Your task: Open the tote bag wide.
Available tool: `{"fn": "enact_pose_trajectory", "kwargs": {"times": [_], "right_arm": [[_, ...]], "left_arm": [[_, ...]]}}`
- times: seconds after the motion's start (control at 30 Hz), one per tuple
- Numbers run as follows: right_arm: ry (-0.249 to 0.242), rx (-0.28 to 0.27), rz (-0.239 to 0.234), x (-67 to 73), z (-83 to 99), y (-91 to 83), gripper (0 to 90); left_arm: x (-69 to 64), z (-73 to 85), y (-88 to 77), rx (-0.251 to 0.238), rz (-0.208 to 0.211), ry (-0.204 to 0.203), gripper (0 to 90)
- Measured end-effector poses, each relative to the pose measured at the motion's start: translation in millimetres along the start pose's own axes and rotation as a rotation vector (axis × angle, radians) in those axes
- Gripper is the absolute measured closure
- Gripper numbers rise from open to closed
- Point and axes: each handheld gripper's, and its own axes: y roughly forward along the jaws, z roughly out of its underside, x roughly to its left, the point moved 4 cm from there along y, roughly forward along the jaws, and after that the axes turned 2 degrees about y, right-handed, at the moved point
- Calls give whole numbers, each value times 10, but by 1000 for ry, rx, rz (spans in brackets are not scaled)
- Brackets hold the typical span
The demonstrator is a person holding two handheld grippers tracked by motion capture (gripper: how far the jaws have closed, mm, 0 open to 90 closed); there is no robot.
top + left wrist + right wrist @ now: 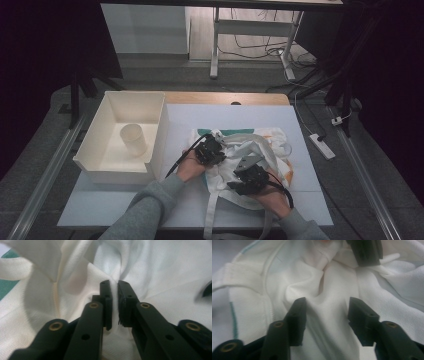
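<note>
Where the left gripper (113, 286) meets the white cloth bag (155, 277), its own view shows its two fingers (105, 302) drawn nearly together with a thin ridge of fabric pinched between the pads, a grip too small to make out from above. By contrast, the right gripper (325, 306) stands with its fingers (298, 315) about half apart over a raised fold; the fold runs up between them, and whether the pads touch it I cannot tell. At the top of that same view the tip of the other gripper rests on the bunched cloth, just beyond the fold.

From the high view the two grippers, left (210, 150) and right (251, 179), sit near each other on the one bag (270, 145), which lies crumpled in the middle of the desk (310, 200) with teal and orange patches at its edges and a strap trailing toward the near edge. One open white box (100, 162) stands just left of the bag, and one pale cup (133, 139) stands upright inside it. Two grey sleeves come in from the bottom.
</note>
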Motion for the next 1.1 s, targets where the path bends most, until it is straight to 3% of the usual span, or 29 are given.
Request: {"fn": "enact_pose_trajectory", "kwargs": {"times": [0.13, 0.27, 0.47, 0.7, 0.9, 1.1], "right_arm": [[-34, 62, 28, 16, 29, 113, 734], [-87, 66, 30, 62, 20, 123, 852], [-76, -41, -41, 143, -29, -87, 867], [-97, -137, -134, 296, -125, -351, 871], [-108, -160, -180, 415, -179, -483, 872], [-81, -104, -242, 439, -92, -312, 873]], "left_arm": [[12, 0, -22, -13, 3, -3, 849], [23, -21, -88, -46, -15, 0, 853], [46, -78, -313, -131, -11, -16, 857], [75, -106, -526, -175, -29, -24, 861], [111, -73, -599, -173, -13, -40, 861], [145, -2, -442, -117, -6, -53, 861]]}}
